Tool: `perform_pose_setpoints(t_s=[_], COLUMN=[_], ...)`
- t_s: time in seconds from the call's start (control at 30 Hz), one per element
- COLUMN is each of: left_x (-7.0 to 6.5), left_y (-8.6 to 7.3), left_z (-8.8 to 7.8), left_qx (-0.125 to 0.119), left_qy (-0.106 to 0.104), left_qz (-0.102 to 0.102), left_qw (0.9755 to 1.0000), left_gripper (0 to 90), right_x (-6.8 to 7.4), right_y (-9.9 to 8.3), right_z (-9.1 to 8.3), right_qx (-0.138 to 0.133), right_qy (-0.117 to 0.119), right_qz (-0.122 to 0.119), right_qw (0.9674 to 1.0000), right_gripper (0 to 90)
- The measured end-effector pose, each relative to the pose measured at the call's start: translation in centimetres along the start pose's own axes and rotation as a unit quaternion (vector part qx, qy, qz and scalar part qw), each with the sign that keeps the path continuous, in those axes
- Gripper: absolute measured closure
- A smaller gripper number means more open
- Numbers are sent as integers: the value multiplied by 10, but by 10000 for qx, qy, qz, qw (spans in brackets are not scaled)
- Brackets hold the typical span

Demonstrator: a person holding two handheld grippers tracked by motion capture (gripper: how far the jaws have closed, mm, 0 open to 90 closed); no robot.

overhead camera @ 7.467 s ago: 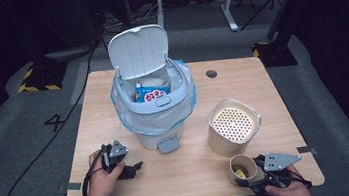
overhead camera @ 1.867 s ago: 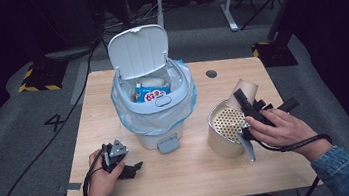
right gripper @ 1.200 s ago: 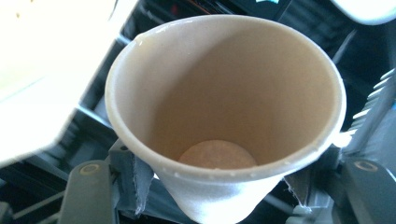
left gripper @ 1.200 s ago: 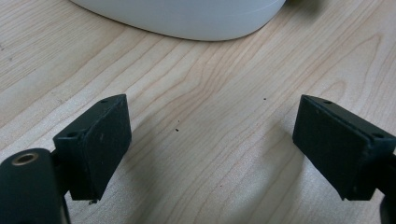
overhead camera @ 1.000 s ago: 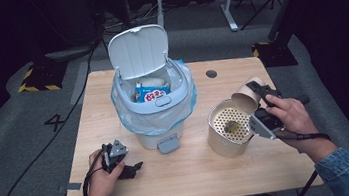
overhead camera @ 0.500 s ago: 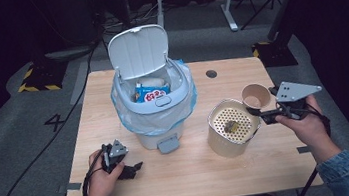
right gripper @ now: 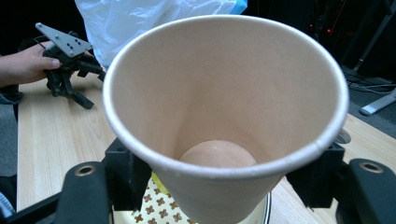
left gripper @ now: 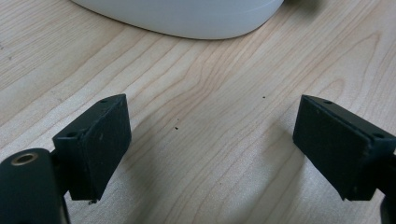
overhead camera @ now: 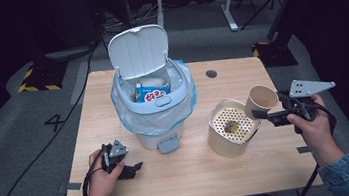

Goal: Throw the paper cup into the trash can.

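Observation:
A tan paper cup [overhead camera: 262, 98] is clamped low on its body by my right gripper [overhead camera: 265, 113], just above the right rim of a beige round container [overhead camera: 217, 140]. The cup is tipped, its mouth toward the right gripper view; inside, the cup [right gripper: 224, 116] looks bare. The container's perforated insert [overhead camera: 225, 119] carries a small yellowish bit. My left gripper [overhead camera: 133, 168] rests on the table at the front left, held by a hand. Its jaws stand wide apart over bare wood [left gripper: 210, 144], with nothing between them.
A white pedal bin [overhead camera: 158, 125] with its lid up and a bluish liner stands mid-table, a snack packet [overhead camera: 152, 94] inside. Its base [left gripper: 187, 18] lies just beyond my left gripper. The wooden table [overhead camera: 197, 176] has a round hole [overhead camera: 211, 74] at the back.
My right gripper carried the cup from tipped over the container out to its right rim and turned it more upright. The left hand stayed still.

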State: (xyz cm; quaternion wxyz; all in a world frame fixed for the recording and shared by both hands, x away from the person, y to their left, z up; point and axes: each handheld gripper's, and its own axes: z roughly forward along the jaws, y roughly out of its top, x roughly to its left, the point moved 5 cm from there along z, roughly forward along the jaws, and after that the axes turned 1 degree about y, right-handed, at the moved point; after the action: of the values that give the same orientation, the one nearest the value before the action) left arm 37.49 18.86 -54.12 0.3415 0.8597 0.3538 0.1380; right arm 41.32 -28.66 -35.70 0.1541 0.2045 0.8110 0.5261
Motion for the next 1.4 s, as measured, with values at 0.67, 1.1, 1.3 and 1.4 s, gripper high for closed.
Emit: perform_pose_setpoints(t_s=[0.67, 1.1, 1.3, 1.4], left_x=[0, 1, 2, 2], left_y=[0, 0, 0, 0], left_z=[0, 0, 0, 0], left_qx=[-3, 4, 7, 9], left_qy=[-3, -61, -72, -81], left_qz=[0, 68, 65, 79], left_qw=[10000, 10000, 10000, 9999], left_gripper=[118, 118, 114, 111], right_x=[2, 1, 5, 7], right_y=[55, 105, 127, 136], right_z=[24, 64, 84, 94], right_qx=[100, 82, 111, 136], right_qy=[369, 744, 830, 863], right_qz=[-297, -360, -425, -453], right_qw=[9988, 9965, 9956, 9951], right_gripper=[320, 316, 316, 316])
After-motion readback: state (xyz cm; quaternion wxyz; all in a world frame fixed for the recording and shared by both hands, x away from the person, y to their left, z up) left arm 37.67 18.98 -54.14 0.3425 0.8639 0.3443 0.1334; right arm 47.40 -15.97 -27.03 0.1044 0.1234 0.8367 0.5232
